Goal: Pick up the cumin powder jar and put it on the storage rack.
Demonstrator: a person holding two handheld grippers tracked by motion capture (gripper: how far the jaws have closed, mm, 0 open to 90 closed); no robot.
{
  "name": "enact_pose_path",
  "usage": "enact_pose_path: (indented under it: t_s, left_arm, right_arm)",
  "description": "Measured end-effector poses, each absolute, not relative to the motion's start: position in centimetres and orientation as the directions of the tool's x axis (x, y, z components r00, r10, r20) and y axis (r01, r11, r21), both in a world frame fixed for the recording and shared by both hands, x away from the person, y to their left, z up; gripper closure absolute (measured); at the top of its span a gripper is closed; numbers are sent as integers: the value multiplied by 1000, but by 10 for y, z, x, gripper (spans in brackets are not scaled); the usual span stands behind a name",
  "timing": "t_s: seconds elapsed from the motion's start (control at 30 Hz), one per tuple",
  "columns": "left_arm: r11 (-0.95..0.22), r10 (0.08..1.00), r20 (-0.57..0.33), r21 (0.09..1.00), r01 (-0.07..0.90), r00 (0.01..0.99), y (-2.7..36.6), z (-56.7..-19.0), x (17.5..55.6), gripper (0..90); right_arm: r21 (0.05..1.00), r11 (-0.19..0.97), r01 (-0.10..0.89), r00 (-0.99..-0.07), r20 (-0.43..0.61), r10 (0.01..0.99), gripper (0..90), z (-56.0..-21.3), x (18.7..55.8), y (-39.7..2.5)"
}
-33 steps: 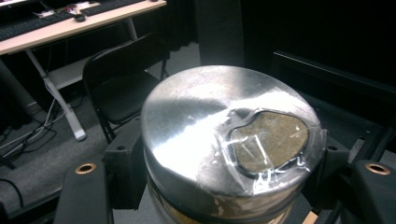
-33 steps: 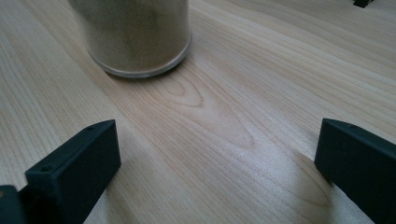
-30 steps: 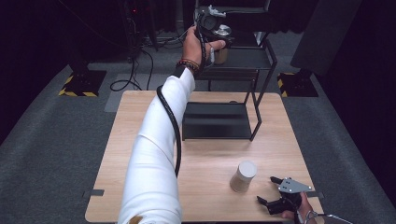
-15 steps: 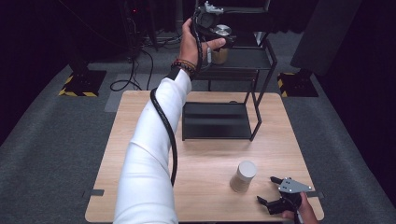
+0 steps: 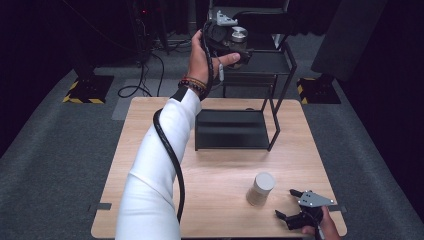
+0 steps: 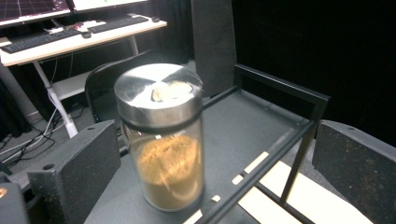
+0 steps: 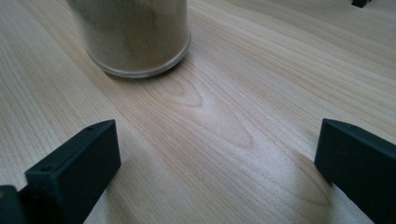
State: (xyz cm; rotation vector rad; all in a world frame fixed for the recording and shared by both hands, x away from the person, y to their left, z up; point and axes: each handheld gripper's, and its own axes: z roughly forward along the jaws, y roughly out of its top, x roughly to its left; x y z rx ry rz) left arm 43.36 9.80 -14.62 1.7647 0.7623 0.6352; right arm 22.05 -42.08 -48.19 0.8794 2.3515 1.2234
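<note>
Presently, a steel-lidded jar (image 6: 161, 144) is seen standing on the black rack's upper shelf (image 6: 261, 121), centre frame, between the spread jaws of the left gripper (image 5: 227, 37). The right gripper (image 5: 300, 212) rests lower right, jaws spread, near a second jar (image 5: 261, 189) on the surface (image 5: 220, 170).

Shelf rail (image 6: 280, 86) beside jar (image 6: 163, 144), tabletop (image 5: 220, 185) open
</note>
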Motion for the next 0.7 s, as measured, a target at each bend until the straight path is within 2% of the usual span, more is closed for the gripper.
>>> enact_pose_path:
  t_s: [0.7]
  left_arm:
    - [-218,750,56,962,167,659,109,-170,391,14]
  right_arm:
    - [823,436,364,-748,-21,664,0,-482,221,-421]
